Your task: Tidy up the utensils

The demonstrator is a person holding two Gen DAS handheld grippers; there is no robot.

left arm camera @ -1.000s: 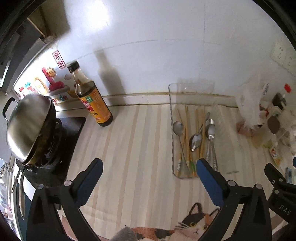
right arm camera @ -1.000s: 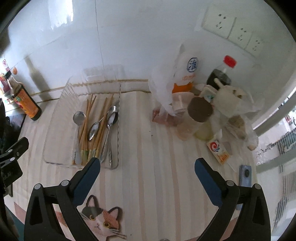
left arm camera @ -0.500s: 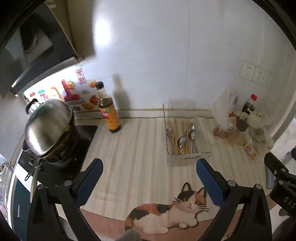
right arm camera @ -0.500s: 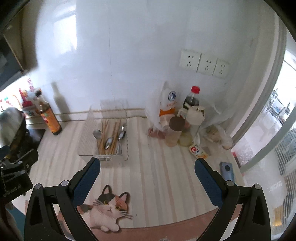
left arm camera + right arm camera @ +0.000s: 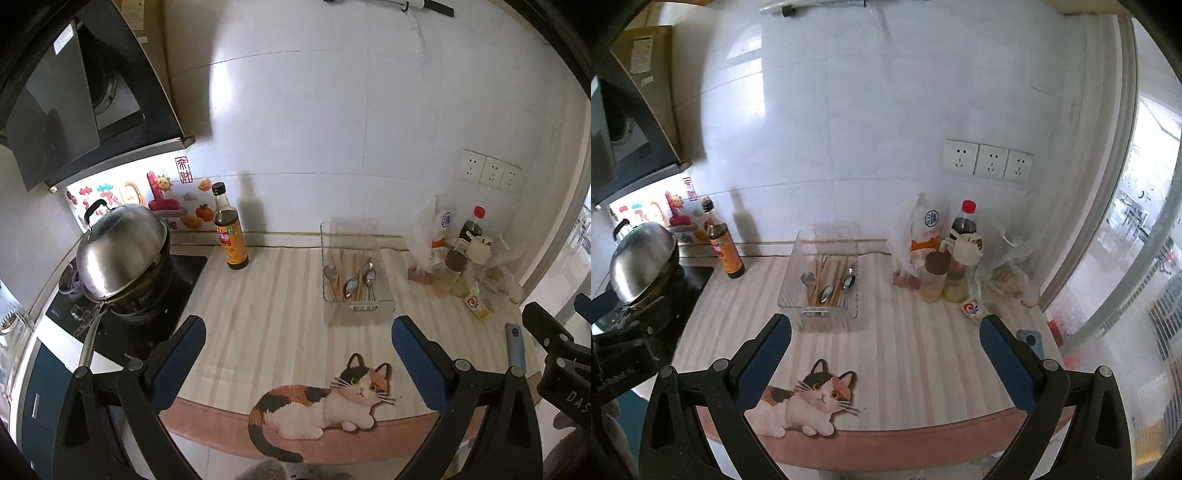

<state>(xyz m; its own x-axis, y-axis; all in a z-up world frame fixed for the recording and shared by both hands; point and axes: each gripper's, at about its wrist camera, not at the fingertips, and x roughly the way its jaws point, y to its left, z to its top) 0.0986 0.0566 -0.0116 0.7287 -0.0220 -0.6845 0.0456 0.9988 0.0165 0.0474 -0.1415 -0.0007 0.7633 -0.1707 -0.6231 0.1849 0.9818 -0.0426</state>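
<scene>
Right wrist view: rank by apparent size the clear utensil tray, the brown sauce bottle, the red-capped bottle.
1. clear utensil tray
2. and 3. brown sauce bottle and red-capped bottle: too alike to rank; the latter is partly hidden.

I can read very little. White letters "DAS" stand on the black gripper body [image 5: 565, 384] at the near right edge of my left wrist view. A red seal-style sign [image 5: 183, 169] with Chinese characters hangs on the far wall left of the sauce bottle [image 5: 229, 233], whose label print is too small. A blue round logo marks the white bag [image 5: 931, 225]; I cannot make out its character.
</scene>
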